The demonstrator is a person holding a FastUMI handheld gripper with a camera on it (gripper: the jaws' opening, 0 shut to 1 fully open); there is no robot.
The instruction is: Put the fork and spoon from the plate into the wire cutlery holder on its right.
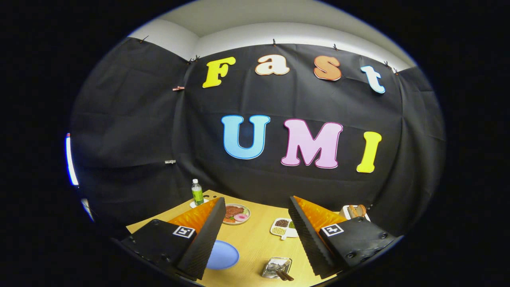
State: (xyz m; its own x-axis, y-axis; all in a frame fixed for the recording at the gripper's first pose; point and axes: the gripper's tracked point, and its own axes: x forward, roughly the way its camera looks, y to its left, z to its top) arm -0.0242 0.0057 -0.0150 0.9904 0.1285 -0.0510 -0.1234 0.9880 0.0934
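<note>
My gripper [257, 223] is open and held high above a wooden table [255, 239], with nothing between its fingers. Down between the fingers, close to me, lies a blue plate [224, 255], partly hidden by the left finger [205, 235]. To the plate's right stands the wire cutlery holder [277, 268] with dark-handled cutlery in it. I cannot make out any fork or spoon on the visible part of the plate.
Farther back on the table are a dish of meat and vegetables [237, 213], a white divided tray of beans [283, 228], a green-labelled bottle [197, 192] and a white container with brown items [354, 211] at the back right. Black cloth walls close the table in.
</note>
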